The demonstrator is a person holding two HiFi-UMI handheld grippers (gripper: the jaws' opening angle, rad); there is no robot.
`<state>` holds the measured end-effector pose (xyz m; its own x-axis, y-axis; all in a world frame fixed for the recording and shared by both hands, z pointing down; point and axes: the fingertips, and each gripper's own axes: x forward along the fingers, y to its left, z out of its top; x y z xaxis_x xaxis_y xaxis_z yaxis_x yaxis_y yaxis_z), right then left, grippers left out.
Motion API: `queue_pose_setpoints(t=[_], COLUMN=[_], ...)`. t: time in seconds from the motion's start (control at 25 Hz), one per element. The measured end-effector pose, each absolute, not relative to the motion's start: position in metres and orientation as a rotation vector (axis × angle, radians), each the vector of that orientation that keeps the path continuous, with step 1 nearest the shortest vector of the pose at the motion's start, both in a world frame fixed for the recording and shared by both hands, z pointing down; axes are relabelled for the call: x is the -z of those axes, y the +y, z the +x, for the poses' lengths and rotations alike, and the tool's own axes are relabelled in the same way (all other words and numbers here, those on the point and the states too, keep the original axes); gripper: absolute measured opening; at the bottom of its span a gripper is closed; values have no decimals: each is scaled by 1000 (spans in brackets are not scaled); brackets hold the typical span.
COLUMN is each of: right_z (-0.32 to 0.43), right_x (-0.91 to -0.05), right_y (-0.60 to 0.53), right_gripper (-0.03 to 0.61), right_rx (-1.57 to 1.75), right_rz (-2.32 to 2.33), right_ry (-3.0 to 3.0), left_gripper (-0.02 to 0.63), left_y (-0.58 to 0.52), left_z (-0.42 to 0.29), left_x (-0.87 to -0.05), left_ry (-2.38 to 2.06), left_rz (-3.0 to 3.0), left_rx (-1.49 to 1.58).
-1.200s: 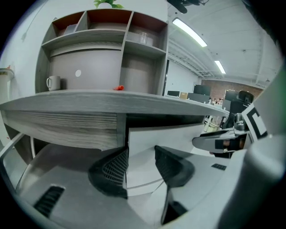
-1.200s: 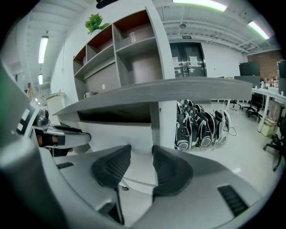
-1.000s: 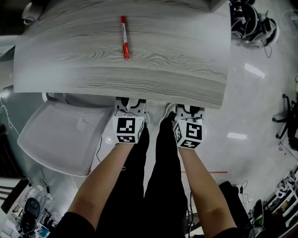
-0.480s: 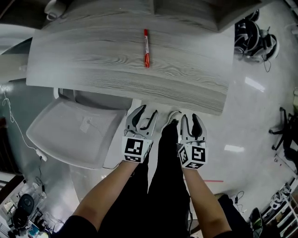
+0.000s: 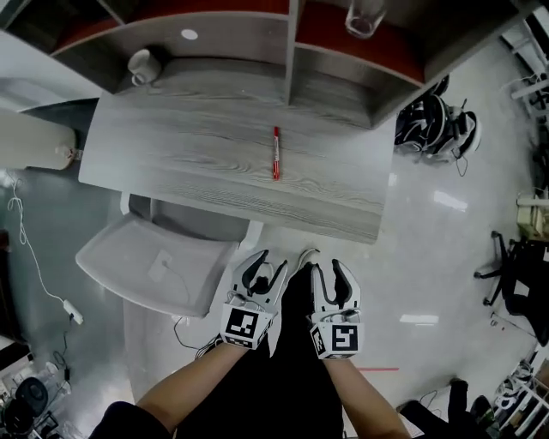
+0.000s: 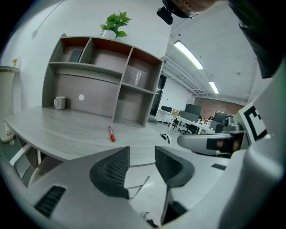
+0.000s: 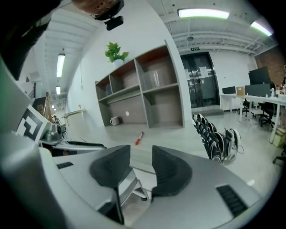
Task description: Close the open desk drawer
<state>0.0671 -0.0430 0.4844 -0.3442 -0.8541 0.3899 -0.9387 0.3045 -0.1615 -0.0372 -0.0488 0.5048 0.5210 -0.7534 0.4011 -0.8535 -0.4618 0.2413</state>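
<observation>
The grey wood-grain desk (image 5: 197,163) lies ahead of me with a red pen (image 5: 275,153) on its top. No open drawer can be made out under its front edge in any view. My left gripper (image 5: 272,259) and right gripper (image 5: 327,266) hang side by side above the floor, short of the desk's front edge and touching nothing. Both are open with nothing between the jaws. The left gripper view looks past the left gripper (image 6: 142,154) to the pen (image 6: 111,133). In the right gripper view, the right gripper (image 7: 141,154) points at the pen (image 7: 139,138).
A white chair (image 5: 154,261) is pushed under the desk's left part. A shelf unit (image 5: 292,43) stands on the desk's back, with a mug (image 5: 144,64) beside it and a glass (image 5: 364,15) inside. Bags (image 5: 433,124) lie on the floor at the right, a cable (image 5: 34,257) at the left.
Both grippers have risen and drawn back from the desk's front edge, jaws still open. The head view has pulled back, so the shelf unit and mug now show.
</observation>
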Motion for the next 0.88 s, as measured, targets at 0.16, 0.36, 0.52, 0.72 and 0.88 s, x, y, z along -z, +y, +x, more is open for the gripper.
queue_pose_setpoints(t=[0.16, 0.36, 0.52, 0.72, 0.88], right_z=[61, 68, 61, 57, 56], right_x=[-427, -379, -342, -303, -281], right_y=[-38, -38, -28, -17, -5], right_gripper=[163, 163, 163, 147, 125], right_rx=[-454, -436, -370, -327, -303], right_rz=[1656, 1750, 1740, 1761, 1798], right_ry=[-2427, -2446, -2488, -2526, -2540], left_gripper=[187, 187, 186, 185, 181], left_y=[-38, -40, -36, -28, -15], left_z=[-41, -58, -61, -56, -52], left_x=[-459, -405, -364, -325, -304], left_ry=[-1311, -1365, -1376, -1346, -1317], left_rz=[2410, 2428, 2476, 2547, 2591], left_rx=[-309, -225, -147, -71, -33])
